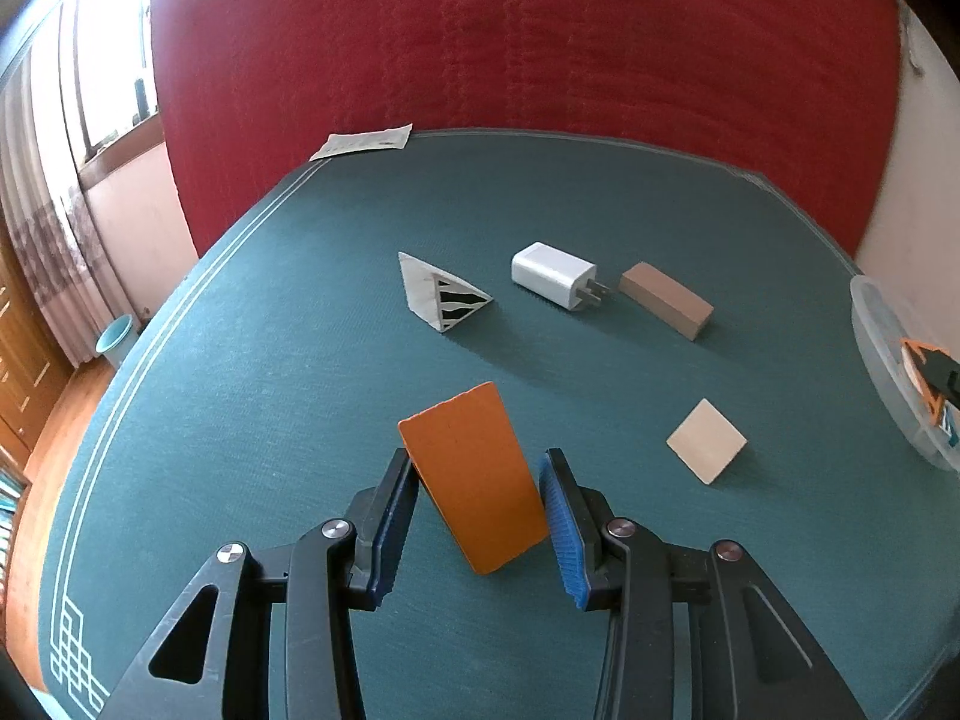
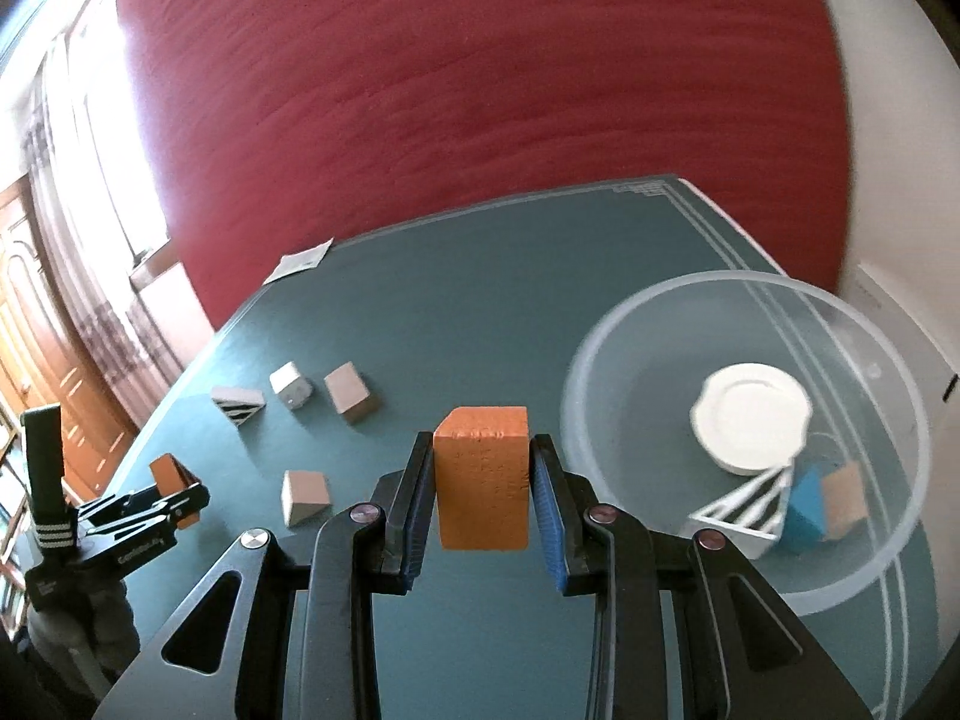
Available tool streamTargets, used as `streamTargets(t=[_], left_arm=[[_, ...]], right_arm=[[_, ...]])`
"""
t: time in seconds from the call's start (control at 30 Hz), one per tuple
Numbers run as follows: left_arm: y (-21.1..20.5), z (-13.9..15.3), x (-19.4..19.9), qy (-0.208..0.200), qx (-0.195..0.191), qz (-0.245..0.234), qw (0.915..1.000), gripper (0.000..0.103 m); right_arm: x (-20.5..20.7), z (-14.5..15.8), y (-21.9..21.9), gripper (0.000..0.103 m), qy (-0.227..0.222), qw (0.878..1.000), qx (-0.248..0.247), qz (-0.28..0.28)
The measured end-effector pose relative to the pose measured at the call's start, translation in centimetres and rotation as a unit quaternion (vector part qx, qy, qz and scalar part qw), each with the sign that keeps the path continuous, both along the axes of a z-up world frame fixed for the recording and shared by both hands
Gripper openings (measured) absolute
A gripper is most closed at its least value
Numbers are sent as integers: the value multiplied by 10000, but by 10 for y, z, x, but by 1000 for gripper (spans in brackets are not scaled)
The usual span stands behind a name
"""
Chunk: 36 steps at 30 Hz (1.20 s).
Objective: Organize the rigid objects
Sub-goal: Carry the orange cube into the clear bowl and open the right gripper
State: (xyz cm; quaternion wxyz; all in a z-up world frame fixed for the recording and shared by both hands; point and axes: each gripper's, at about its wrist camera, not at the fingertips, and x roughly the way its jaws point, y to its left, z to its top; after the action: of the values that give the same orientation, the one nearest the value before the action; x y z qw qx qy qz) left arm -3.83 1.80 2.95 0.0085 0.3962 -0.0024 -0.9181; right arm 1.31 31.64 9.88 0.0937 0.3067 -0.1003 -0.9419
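Light: your daylight enters from the window at left, blown out.
Blur: your right view smears the bowl.
Edges: fisheye bends corners dark.

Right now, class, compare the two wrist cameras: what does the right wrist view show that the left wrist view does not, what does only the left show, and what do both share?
Only the right wrist view shows the right gripper shut on an orange block, and the bowl's contents: a white plate and a blue block. Only the left wrist view shows the charger's prongs and a teal bin on the floor. Both share the left gripper holding an orange wedge, the striped prism, the clear bowl and the green table.
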Motion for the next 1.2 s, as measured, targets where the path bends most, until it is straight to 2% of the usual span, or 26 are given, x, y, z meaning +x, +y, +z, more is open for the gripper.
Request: streamTargets(t=[0.37, 0.67, 0.93, 1.03, 1.1, 1.2], left_arm=[[18, 4, 6, 38, -92, -116, 9999, 44], [38, 8, 4, 75, -108, -265, 9996, 44], [60, 14, 8, 146, -160, -506, 9985, 44], [65, 14, 6, 154, -160, -574, 9981, 44], [69, 15, 6, 143, -150, -620, 9979, 44], [75, 15, 6, 122, -125, -709, 9973, 44]], right_arm=[[17, 4, 50, 32, 150, 9977, 59, -655], [29, 7, 100, 32, 269, 9899, 16, -1389], [30, -2, 119, 32, 230, 9860, 29, -1654], [31, -2, 122, 34, 269, 9850, 39, -1705], [33, -1, 124, 43, 304, 9842, 31, -1741], [36, 1, 126, 43, 397, 9813, 83, -1884]])
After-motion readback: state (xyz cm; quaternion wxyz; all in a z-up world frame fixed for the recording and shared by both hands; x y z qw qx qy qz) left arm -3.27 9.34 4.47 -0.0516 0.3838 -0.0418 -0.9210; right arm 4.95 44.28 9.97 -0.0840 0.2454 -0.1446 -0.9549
